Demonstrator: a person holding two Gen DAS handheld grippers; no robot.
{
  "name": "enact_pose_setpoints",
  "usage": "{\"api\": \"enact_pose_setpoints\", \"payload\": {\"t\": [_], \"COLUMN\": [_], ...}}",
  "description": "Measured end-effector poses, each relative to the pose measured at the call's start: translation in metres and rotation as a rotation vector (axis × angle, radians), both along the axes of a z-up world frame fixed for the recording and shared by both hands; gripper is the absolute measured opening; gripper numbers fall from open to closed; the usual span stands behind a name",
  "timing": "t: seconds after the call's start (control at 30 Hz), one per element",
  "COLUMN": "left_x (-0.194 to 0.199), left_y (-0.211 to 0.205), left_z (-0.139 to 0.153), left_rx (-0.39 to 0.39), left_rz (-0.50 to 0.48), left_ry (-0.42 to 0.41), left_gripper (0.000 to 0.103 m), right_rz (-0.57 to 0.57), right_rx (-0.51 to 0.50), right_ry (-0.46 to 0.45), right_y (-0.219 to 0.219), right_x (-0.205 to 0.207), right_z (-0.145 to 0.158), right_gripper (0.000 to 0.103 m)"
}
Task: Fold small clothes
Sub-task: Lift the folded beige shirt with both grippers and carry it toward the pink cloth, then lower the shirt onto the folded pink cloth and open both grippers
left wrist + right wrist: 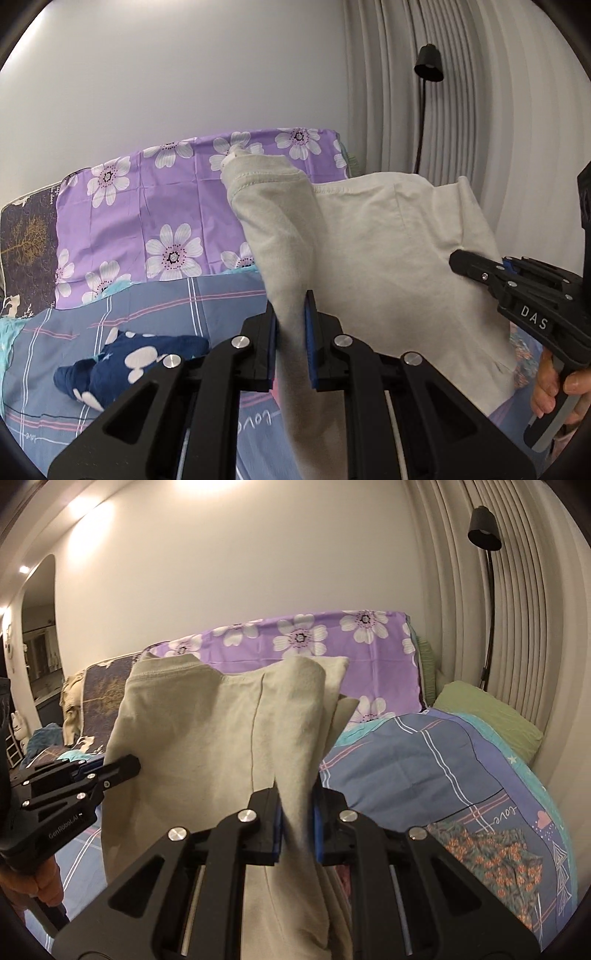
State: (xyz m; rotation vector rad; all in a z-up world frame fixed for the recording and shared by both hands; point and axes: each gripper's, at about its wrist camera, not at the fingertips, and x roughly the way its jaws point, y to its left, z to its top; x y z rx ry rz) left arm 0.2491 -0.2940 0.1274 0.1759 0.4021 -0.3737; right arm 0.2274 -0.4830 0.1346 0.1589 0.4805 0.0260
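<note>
1. A pale beige garment (388, 258) hangs in the air above the bed (207, 295), stretched between the two grippers. What kind of garment it is cannot be told, because its lower part runs out of both views.
2. The left gripper (290, 332) is clamped narrowly on a bunched fold of the cloth. The fabric between its blue pads (309, 332) hides exactly how much cloth is caught.
3. The right gripper (299, 823) is likewise pinched on a gathered edge of the garment, and the cloth there is blurred.
4. In the left wrist view the right gripper comes in from the right edge, its tip against the cloth. Only the fingers of the hand (554, 380) holding it are visible; the rest is cut off.
5. A dark blue garment with white shapes (125, 365) lies crumpled on the blue plaid bedsheet, partly hidden behind the left gripper's body.
6. A purple flowered cover (166, 206) stands at the head of the bed, and the beige cloth hides its right part.
7. A green pillow (487, 716) lies by the pleated curtain (461, 590), beside a black floor lamp (484, 528) whose base is out of sight.
</note>
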Motion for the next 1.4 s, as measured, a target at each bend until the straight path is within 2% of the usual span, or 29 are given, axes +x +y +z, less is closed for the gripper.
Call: {"api": "enact_pose_setpoints", "payload": {"t": [0.13,0.27,0.3,0.33,0.37,0.4,0.43,0.47,0.53,0.63,0.67,0.77,0.83,0.87,0.9,0.93,0.97,1.0,1.07,1.17,1.27,1.4], "left_x": [0.035,0.073,0.085,0.094,0.100,0.105,0.111,0.113,0.112,0.100,0.096,0.080,0.073,0.067,0.061,0.058,0.050,0.043,0.024,-0.001,-0.028,-0.068], "left_y": [-0.010,-0.017,-0.019,-0.022,-0.023,-0.024,-0.024,-0.024,-0.024,-0.028,-0.029,-0.040,-0.042,-0.041,-0.038,-0.035,-0.031,-0.028,-0.020,-0.005,0.007,0.022], "left_z": [-0.015,-0.051,-0.064,-0.079,-0.091,-0.106,-0.127,-0.139,-0.169,-0.197,-0.202,-0.210,-0.209,-0.205,-0.201,-0.198,-0.194,-0.191,-0.188,-0.185,-0.180,-0.171], "left_rx": [0.011,0.038,0.071,0.114,0.153,0.199,0.241,0.257,0.289,0.386,0.410,0.515,0.540,0.538,0.525,0.509,0.478,0.450,0.393,0.277,0.188,0.120], "left_rz": [0.041,0.102,0.128,0.155,0.190,0.229,0.232,0.222,0.190,0.184,0.185,0.188,0.180,0.171,0.159,0.149,0.131,0.125,0.118,0.091,0.047,-0.004], "left_ry": [0.033,0.089,0.103,0.119,0.125,0.131,0.163,0.192,0.243,0.188,0.157,0.071,0.051,0.045,0.043,0.044,0.045,0.032,0.005,0.044,0.055,0.055], "left_gripper": [0.013,0.015,0.020,0.025,0.034,0.035,0.035,0.035,0.036,0.038,0.038,0.038,0.038,0.038,0.045,0.053,0.071,0.078,0.078,0.080,0.088,0.097], "right_rz": [-0.008,-0.007,-0.005,-0.021,-0.058,-0.089,-0.107,-0.098,-0.081,-0.083,-0.089,-0.126,-0.151,-0.159,-0.164,-0.168,-0.166,-0.162,-0.147,-0.137,-0.125,-0.119], "right_rx": [0.026,0.065,0.065,0.051,0.036,0.026,0.027,0.029,0.058,0.061,0.064,0.083,0.061,0.026,-0.011,-0.055,-0.090,-0.106,-0.109,-0.079,-0.020,0.033], "right_ry": [0.041,0.082,0.094,0.127,0.169,0.193,0.220,0.069,0.126,0.166,0.166,0.170,0.164,0.146,0.130,0.113,0.097,0.085,0.065,0.067,0.055,0.070], "right_y": [-0.007,-0.011,-0.011,-0.011,-0.014,-0.015,-0.018,-0.019,-0.022,-0.019,-0.017,-0.016,-0.014,-0.010,-0.006,0.000,0.005,0.008,0.013,0.016,0.015,0.020], "right_x": [0.038,0.073,0.080,0.089,0.097,0.099,0.101,0.104,0.106,0.101,0.097,0.089,0.080,0.071,0.064,0.053,0.040,0.031,0.008,-0.034,-0.081,-0.126], "right_z": [-0.020,-0.061,-0.072,-0.089,-0.107,-0.120,-0.137,-0.148,-0.180,-0.215,-0.222,-0.228,-0.225,-0.221,-0.218,-0.215,-0.213,-0.210,-0.207,-0.203,-0.200,-0.191], "right_gripper": [0.012,0.013,0.014,0.017,0.036,0.053,0.054,0.053,0.053,0.055,0.059,0.062,0.062,0.062,0.062,0.062,0.065,0.071,0.076,0.081,0.087,0.090]}}
